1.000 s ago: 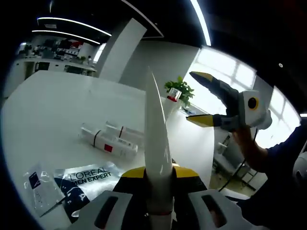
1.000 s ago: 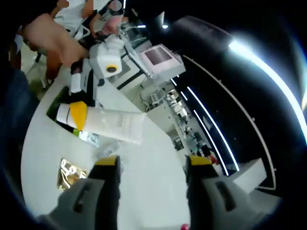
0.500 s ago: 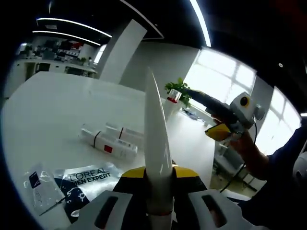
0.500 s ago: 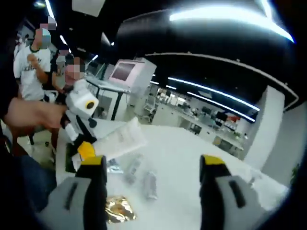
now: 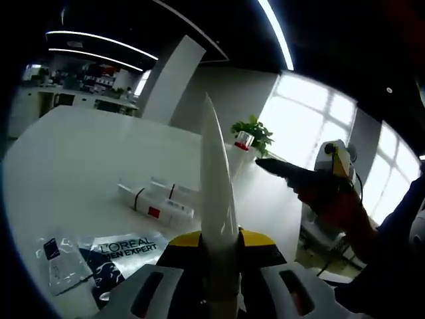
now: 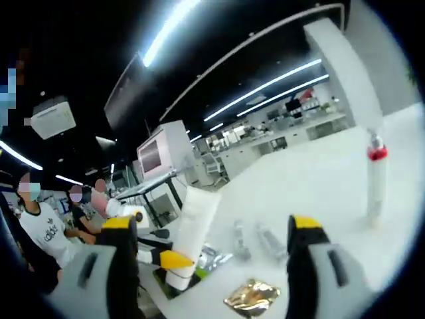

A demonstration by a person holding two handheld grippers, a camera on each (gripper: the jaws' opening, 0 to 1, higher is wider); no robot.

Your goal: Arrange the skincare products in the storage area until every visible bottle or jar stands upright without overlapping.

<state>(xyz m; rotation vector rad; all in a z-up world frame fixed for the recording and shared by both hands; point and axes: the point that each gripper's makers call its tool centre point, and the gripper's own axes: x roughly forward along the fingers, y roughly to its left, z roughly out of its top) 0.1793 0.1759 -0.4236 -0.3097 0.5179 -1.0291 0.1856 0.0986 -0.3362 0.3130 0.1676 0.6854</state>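
Observation:
My left gripper (image 5: 216,240) is shut on a white tube (image 5: 216,199), seen edge-on and standing up from its yellow jaw tips. In the right gripper view the same white tube (image 6: 194,232) rises tilted from the left gripper (image 6: 169,259). Two clear bottles with red labels (image 5: 156,203) lie side by side on the white table (image 5: 80,153); they also show as two clear bottles (image 6: 255,240) lying flat. A tall clear bottle with a red cap (image 6: 375,183) stands upright at the right. My right gripper (image 6: 212,224) is open, with nothing between its jaws.
A dark L'Oreal sachet (image 5: 126,249) and a small clear sachet (image 5: 56,262) lie near the table's front. A gold sachet (image 6: 251,296) lies below the bottles. A potted plant (image 5: 251,129) stands at the far edge. A hand (image 5: 339,206) holds the right gripper (image 5: 299,174).
The right gripper has swung and rolled, so its view now looks across the table from a new angle; in the left gripper view it sits lower and edge-on. The left gripper still holds the tube.

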